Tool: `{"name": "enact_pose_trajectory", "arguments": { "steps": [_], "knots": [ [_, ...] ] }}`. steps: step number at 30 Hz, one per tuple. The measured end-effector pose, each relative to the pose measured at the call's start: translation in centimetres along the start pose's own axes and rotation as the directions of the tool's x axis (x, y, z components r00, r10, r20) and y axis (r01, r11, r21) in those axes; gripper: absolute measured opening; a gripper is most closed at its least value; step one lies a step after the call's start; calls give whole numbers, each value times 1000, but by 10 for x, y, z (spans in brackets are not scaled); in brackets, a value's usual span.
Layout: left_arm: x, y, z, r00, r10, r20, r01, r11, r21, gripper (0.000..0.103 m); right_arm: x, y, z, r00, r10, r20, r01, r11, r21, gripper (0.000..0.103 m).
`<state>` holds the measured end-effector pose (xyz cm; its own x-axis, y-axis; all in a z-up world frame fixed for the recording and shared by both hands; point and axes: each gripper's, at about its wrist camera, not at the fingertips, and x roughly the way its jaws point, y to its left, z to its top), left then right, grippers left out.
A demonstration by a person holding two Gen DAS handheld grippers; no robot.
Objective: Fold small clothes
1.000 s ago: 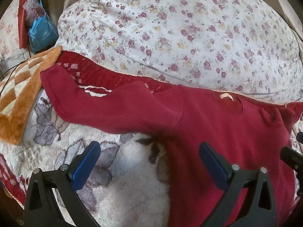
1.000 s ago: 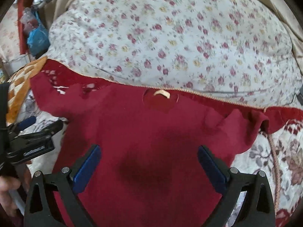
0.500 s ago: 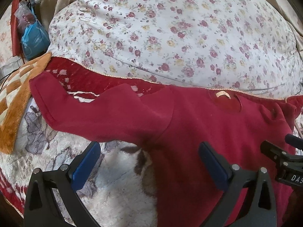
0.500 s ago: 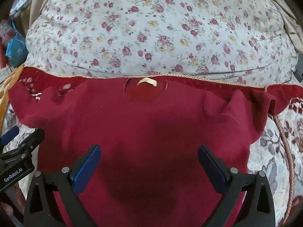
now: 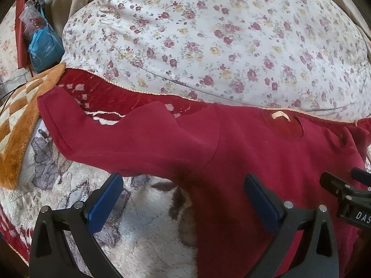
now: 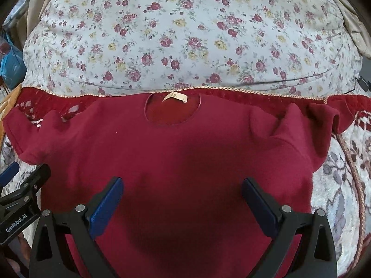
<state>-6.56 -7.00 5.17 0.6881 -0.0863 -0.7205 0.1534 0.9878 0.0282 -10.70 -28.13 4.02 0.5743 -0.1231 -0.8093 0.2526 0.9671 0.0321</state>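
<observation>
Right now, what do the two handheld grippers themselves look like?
Both match: the left gripper and the right gripper have black triangular cut-out frames, silver pivot bolts and flat blue fingers. White lettering on the left gripper's side reads GenRobot.AI.

floral cushion (image 6: 185, 34), patterned rug (image 5: 143, 227), possibly daylight

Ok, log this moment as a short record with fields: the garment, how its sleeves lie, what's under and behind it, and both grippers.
garment: red sweater, spread flat, collar tag at far edge
left sleeve: stretched out
right sleeve: bunched up
surface: patterned blanket
behind: floral pillow
left gripper: open, over the armpit
right gripper: open, over the chest
</observation>
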Motion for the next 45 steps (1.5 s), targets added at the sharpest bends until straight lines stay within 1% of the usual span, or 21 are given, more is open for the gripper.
{"name": "enact_pose_trajectory", "arguments": {
  "steps": [19, 29, 45],
  "knots": [
    [3, 4, 2, 1000, 2, -2, -2, 1000, -15, 103, 5, -1, 5, 1000, -1, -15, 1, 1000, 8, 103],
    [3, 9, 3, 1000, 5, 5, -5, 1000, -28, 103, 6, 0, 8, 1000, 14, -24, -14, 1000, 16, 103],
    [5, 11, 8, 1000, 16, 1, -16, 999, -50, 103, 11, 9, 10, 999, 24, -42, -24, 1000, -8, 103]
  ]
}}
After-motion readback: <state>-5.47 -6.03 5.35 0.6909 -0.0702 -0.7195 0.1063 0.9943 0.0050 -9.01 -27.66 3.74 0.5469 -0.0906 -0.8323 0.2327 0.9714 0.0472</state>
